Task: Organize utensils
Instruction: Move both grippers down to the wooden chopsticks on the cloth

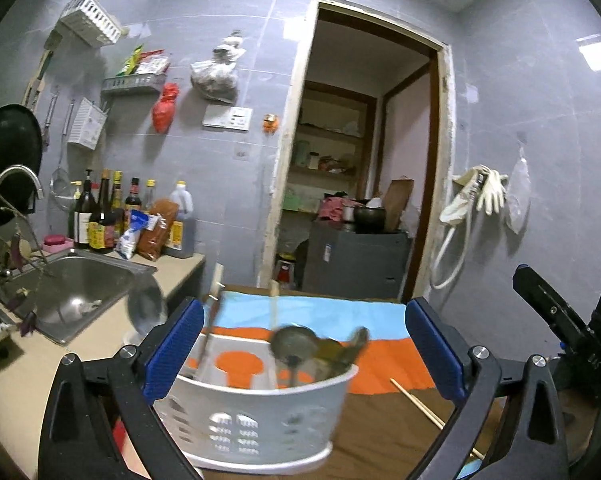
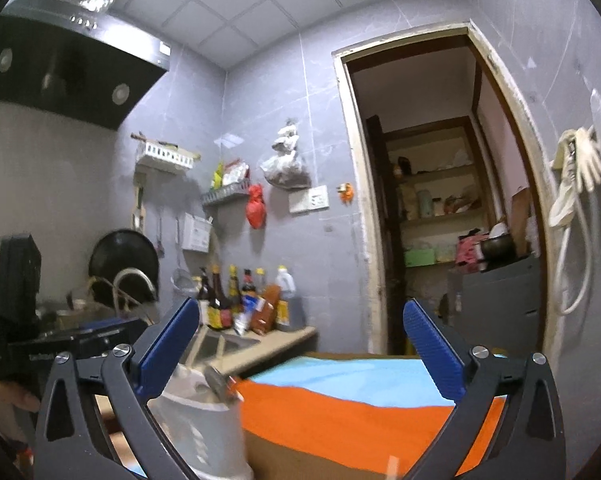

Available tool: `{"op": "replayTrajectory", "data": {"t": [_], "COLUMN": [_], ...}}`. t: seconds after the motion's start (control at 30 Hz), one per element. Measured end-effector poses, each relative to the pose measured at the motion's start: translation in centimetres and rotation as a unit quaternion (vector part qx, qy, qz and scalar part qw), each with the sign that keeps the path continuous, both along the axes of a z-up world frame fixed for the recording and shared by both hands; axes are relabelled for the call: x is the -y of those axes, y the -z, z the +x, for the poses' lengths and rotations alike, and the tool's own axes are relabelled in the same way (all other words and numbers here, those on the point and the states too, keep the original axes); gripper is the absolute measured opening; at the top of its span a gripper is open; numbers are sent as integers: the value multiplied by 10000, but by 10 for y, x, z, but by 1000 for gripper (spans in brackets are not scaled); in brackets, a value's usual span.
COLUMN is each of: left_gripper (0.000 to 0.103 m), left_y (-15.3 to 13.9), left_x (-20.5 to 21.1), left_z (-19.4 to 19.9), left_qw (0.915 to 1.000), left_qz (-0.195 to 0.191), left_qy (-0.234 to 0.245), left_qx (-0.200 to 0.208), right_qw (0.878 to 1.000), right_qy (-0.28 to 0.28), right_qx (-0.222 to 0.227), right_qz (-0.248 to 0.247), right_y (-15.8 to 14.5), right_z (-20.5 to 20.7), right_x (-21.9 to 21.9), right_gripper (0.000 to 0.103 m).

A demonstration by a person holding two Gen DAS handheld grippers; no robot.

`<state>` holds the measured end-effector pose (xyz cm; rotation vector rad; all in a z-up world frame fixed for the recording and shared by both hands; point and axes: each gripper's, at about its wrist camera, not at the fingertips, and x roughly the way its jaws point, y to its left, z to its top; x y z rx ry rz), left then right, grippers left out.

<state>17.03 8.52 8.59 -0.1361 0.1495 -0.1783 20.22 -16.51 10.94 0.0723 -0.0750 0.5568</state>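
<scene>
Centrally, sitting on a cloth (image 1: 384, 350) banded in blue and orange: white perforated utensil caddy (image 1: 260, 416), tilting, between the parted blue pads of the left gripper (image 1: 300, 344), jaws wide and gripping nothing. Standing inside: metal ladle (image 1: 290, 346), bowl up, beside what is probably a spoon (image 1: 350, 350), blurred; chopsticks (image 1: 274, 308) rising at the back. Lying loose on the brown table (image 1: 380, 432) beside the caddy: one wooden chopstick (image 1: 418, 406). Hovering over the cloth, right gripper (image 2: 300, 352), jaws spread and holding nothing, caddy near its left finger. Flanking at left: steel sink (image 1: 76, 292).
</scene>
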Motion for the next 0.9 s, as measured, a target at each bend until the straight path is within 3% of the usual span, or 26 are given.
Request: {"op": "replayTrajectory", "data": {"t": [0.2, 0.37, 0.57, 0.73, 0.9], "left_gripper": [99, 99, 99, 99, 99], "left_y": [15, 30, 46, 58, 63], "left_x": [36, 59, 79, 91, 98], "left_z": [0, 6, 8, 11, 14], "left_qw": [9987, 9952, 9909, 9870, 9845], "left_qz": [132, 149, 258, 418, 514], "left_qy": [419, 718, 923, 985, 999], "left_qx": [-256, -647, -949, -1199, -1347], "right_qw": [9967, 9891, 9703, 9495, 9329], "right_qy": [427, 693, 817, 505, 396], "right_qx": [-304, -873, -1807, -2571, -2892], "right_qz": [-618, -962, -1383, -1723, -2108], "right_y": [15, 35, 66, 89, 102], "right_z": [-14, -17, -18, -12, -7], "right_x": [35, 60, 75, 71, 60], "right_gripper": [103, 103, 103, 103, 97]}}
